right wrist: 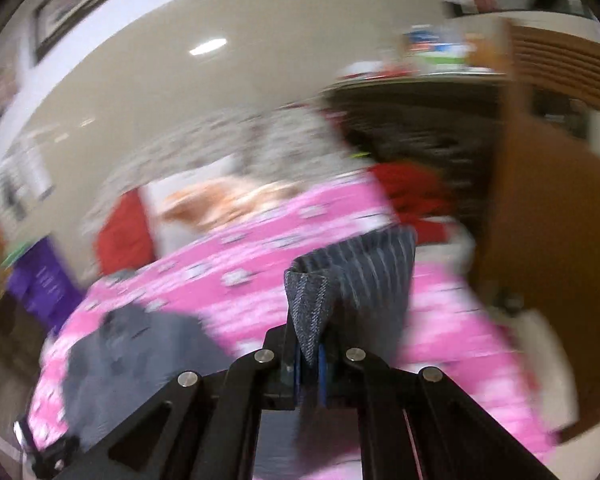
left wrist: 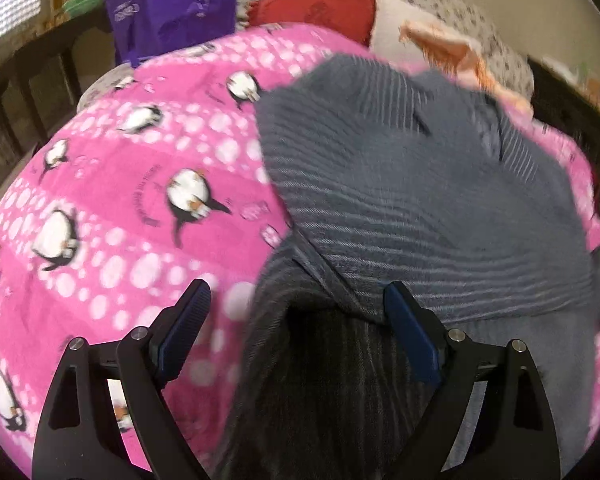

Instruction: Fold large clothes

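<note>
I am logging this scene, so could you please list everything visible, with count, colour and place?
striped garment: 1, grey-blue, spread on the blanket, one edge pinched by the right gripper
penguin blanket: 1, pink, covering the bed
cushion: 1, red, at the head of the bed
bag: 1, purple, beside the bed
peach cloth: 1, behind the garment
left gripper: 1, black, jaws open over the garment
right gripper: 1, black, jaws shut on fabric

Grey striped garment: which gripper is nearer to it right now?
Right. The right gripper is shut on a pinched edge of the grey striped garment. The left gripper is open, its fingers straddling the cloth without closing on it.
</note>
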A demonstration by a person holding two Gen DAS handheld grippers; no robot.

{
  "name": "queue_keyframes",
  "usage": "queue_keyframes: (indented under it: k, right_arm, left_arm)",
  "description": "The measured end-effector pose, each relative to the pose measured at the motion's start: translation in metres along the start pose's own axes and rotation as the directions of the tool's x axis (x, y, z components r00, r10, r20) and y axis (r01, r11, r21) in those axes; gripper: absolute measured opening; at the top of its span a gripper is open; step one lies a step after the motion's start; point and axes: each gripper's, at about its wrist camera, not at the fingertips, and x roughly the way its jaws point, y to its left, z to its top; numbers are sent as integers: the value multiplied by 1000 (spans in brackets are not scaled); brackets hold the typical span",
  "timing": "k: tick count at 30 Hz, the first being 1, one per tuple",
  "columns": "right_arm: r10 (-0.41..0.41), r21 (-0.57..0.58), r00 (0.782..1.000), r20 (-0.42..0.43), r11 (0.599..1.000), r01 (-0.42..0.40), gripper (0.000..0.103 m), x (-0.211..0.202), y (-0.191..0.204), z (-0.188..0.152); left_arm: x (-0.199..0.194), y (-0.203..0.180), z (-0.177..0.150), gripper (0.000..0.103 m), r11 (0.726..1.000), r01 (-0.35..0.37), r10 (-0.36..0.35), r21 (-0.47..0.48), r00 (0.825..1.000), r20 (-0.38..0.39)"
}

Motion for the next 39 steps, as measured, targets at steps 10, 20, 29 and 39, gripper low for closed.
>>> queue_keyframes:
  k: [10,20,29,39]
  right_arm:
    - [258,-282,912,-320,893,-351,5,143,264,-147]
    - [175,-484,906,-386,798,-360,73,129,279,-218]
    - [60,-339,922,-383,919,-201,71,75,186,-250]
    - [28,-298,946,-323,946,-130,88,70,166,-255]
  left_arm:
    - [-42,11,27,89,1000,-21,19,18,997,74]
    - [-19,-80,44,89,967,199,-203,162,979,9]
    - [32,-155,22,79,869,416,-369,267,906,-209]
    - [7,-147,36,10,874,439,-430,208,899,-86]
